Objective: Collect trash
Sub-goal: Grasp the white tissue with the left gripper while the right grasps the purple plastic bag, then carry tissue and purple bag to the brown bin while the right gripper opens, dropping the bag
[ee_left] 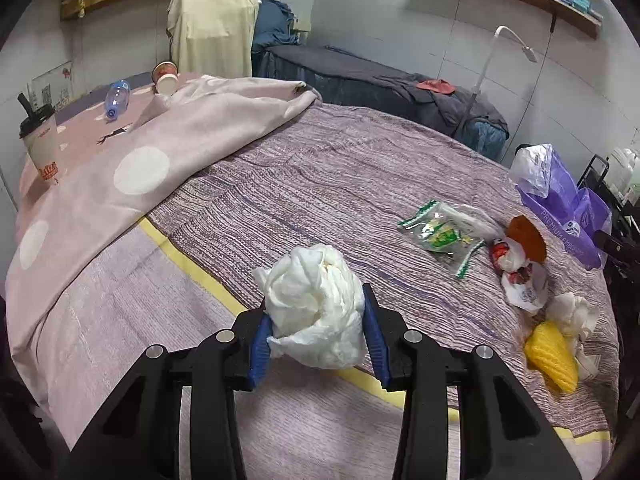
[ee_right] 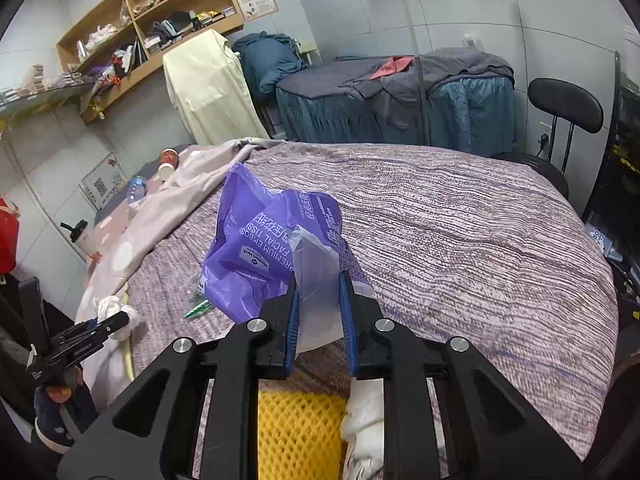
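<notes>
My left gripper (ee_left: 314, 312) is shut on a crumpled white tissue wad (ee_left: 316, 304), held just above the bed near its front edge; the gripper and wad also show in the right wrist view (ee_right: 116, 316). My right gripper (ee_right: 319, 296) is shut on the edge of a purple plastic bag (ee_right: 256, 248), holding it up over the bed's right side; the bag shows in the left wrist view (ee_left: 560, 200). On the bed lie a green-and-clear wrapper (ee_left: 444, 232), a red-and-white wrapper pile (ee_left: 516, 264), a yellow foam net (ee_left: 552, 356) and white tissues (ee_left: 572, 312).
A pink dotted quilt (ee_left: 132, 168) is folded back at the far left, with a lidded drink cup (ee_left: 38, 140), a plastic bottle (ee_left: 117, 98) and a tipped paper cup (ee_left: 165, 78). A black chair (ee_right: 560, 120) stands at the bed's far right. A second bed (ee_right: 380, 100) is behind.
</notes>
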Demonstrator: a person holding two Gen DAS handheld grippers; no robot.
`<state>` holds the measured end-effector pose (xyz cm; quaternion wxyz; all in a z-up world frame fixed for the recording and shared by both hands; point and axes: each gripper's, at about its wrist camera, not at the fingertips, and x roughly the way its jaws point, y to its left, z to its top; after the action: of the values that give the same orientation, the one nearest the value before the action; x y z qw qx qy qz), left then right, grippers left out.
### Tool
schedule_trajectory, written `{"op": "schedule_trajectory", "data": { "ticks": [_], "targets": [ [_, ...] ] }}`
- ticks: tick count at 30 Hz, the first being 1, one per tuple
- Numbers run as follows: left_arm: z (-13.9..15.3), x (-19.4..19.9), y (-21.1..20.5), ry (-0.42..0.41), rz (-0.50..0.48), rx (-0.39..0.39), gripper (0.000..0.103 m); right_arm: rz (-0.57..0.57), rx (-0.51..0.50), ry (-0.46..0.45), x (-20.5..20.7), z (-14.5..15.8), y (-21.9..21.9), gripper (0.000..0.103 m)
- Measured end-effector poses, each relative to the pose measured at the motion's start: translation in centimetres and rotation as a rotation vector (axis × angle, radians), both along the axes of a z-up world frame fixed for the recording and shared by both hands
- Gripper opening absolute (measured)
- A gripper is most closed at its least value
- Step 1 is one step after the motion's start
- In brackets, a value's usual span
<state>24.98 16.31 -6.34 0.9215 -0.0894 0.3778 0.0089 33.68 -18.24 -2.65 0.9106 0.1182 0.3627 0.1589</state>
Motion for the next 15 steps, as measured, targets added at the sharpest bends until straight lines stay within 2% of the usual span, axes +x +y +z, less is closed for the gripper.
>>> {"op": "schedule_trajectory", "data": {
  "ticks": [8, 15],
  "targets": [
    [2.5, -4.0, -2.6, -0.074, -0.037, -0.016, 0.04, -0.006, 0.057, -0.043, -5.0, 2.0, -1.9, 0.02],
    [3.8, -6.9, -5.6, -0.118, -0.083, -0.022, 0.04, -0.045, 0.082, -0.074, -9.2, 2.7, -4.5, 0.02]
  ]
}}
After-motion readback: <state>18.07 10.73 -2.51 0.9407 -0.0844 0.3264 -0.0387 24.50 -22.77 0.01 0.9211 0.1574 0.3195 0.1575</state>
